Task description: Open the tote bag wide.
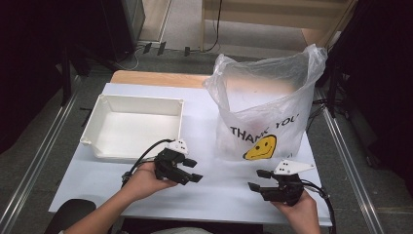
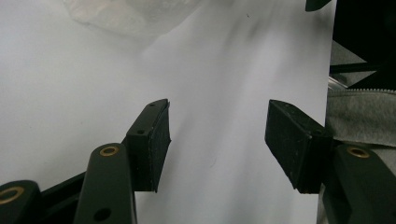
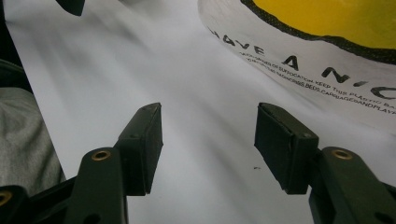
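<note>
Bare table (image 1: 224, 187) between both hand-held grippers — plastic bag (image 1: 265, 117) and white bin (image 1: 134, 126) block the far side.

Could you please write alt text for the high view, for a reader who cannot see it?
Two hands each hold an open hand-held gripper, left and right, above a white table. Behind them stand a plastic bag printed with a yellow smiley face and an empty white bin.
</note>
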Demonstrator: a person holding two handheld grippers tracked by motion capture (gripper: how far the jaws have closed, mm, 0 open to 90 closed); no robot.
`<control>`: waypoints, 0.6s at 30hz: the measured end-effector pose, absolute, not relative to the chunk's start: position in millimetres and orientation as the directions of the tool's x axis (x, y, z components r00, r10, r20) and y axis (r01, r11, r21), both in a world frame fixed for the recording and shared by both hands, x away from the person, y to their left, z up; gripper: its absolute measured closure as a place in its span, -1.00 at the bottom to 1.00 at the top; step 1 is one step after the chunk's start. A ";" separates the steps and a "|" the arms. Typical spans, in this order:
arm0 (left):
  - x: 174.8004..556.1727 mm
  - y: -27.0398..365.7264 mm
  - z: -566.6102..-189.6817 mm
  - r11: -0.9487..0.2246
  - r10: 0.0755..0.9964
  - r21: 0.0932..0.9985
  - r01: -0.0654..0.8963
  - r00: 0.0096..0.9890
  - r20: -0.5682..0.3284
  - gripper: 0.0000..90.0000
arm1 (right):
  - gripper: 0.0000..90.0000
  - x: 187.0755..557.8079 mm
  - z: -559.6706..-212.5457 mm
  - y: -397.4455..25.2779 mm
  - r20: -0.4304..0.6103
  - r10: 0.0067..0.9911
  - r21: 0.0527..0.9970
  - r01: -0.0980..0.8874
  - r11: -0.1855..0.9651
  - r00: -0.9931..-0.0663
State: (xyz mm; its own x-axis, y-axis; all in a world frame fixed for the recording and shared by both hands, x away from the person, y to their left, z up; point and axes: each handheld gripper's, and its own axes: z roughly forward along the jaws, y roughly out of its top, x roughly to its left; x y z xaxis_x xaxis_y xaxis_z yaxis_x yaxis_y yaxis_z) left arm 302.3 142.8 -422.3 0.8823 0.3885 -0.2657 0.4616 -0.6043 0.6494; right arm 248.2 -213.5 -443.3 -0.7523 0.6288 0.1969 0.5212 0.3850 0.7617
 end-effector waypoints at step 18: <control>304.1 145.9 -423.9 -0.588 0.397 0.650 0.481 0.872 -0.286 -0.02 | -0.01 249.5 -441.9 -215.5 0.218 0.627 0.754 0.537 0.378 -0.748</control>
